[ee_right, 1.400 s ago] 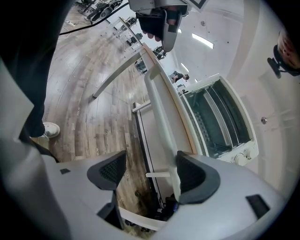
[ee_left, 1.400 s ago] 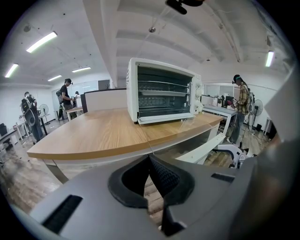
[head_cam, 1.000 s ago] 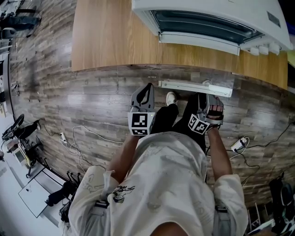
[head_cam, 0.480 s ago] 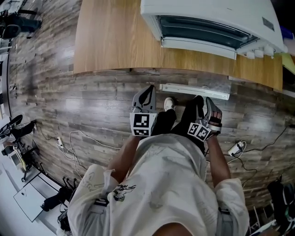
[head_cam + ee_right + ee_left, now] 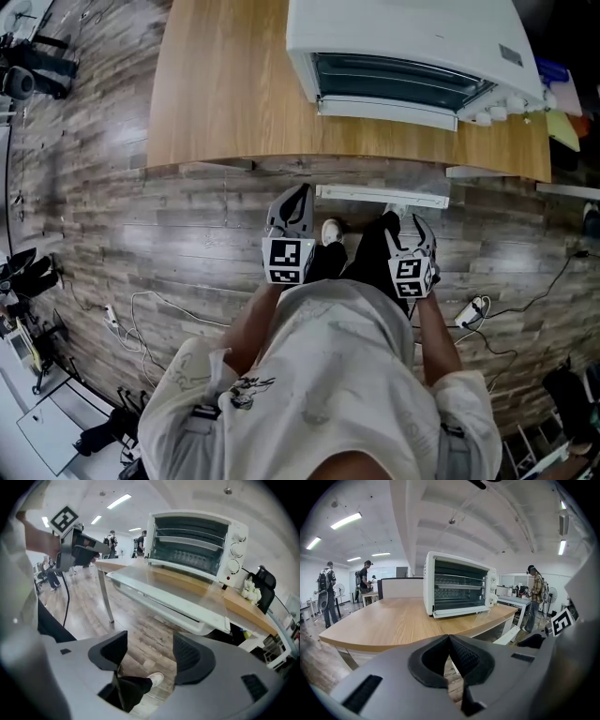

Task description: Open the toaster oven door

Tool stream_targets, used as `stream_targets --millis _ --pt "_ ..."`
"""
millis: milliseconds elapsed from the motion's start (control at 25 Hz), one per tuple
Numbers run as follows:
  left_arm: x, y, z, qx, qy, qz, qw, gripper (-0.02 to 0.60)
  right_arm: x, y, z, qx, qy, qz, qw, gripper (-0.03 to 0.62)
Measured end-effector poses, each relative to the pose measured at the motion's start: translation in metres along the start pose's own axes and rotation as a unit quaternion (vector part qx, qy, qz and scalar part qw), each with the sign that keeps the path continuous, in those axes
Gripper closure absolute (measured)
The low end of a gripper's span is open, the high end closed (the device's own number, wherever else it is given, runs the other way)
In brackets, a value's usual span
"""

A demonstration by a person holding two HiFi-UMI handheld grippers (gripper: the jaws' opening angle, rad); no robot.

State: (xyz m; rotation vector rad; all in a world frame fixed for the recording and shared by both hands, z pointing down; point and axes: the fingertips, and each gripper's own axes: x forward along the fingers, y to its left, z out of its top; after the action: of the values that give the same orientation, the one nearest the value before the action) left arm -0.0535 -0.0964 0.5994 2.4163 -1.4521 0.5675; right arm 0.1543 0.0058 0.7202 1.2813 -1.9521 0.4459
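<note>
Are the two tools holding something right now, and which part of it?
Nothing is held. The left tool is shut and empty. The right tool is open; its jaws have just been closing a little, with nothing between them.

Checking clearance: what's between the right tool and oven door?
Only floor before the oven door, per the right gripper view; the right tool, empty, has just been closing.

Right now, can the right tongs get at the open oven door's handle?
Probably yes: the right tongs, open and empty though they have just been closing a little, face the handle of the lowered door, with nothing in the way.
</note>
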Motion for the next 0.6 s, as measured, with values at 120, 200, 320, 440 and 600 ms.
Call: stream_targets --millis 120,200,320,440,600 --pt "-0.001 0.001 0.006 0.000 -0.011 0.000 0.9999 0.568 -0.015 -0.002 0.018 0.035 -0.015 0.001 0.999 0.278" --pt "0.000 0.000 0.008 0.001 -0.015 -0.001 0.9999 0.566 -0.024 -0.005 0.031 0.058 -0.025 0.002 0.998 0.278" --pt "0.000 -0.003 0.012 0.001 -0.018 -0.007 0.9998 0.567 -0.034 -0.010 0.041 0.078 -0.039 -0.002 0.996 0.278" --pt "0.000 -0.006 0.018 0.002 -0.024 -0.012 0.9996 0.568 -0.047 -0.016 0.063 0.093 -0.063 -0.006 0.994 0.281" --pt "-0.001 -0.009 0.025 0.003 -0.030 -0.019 0.9994 0.567 -0.059 -0.026 0.093 0.104 -0.097 -0.015 0.990 0.283"
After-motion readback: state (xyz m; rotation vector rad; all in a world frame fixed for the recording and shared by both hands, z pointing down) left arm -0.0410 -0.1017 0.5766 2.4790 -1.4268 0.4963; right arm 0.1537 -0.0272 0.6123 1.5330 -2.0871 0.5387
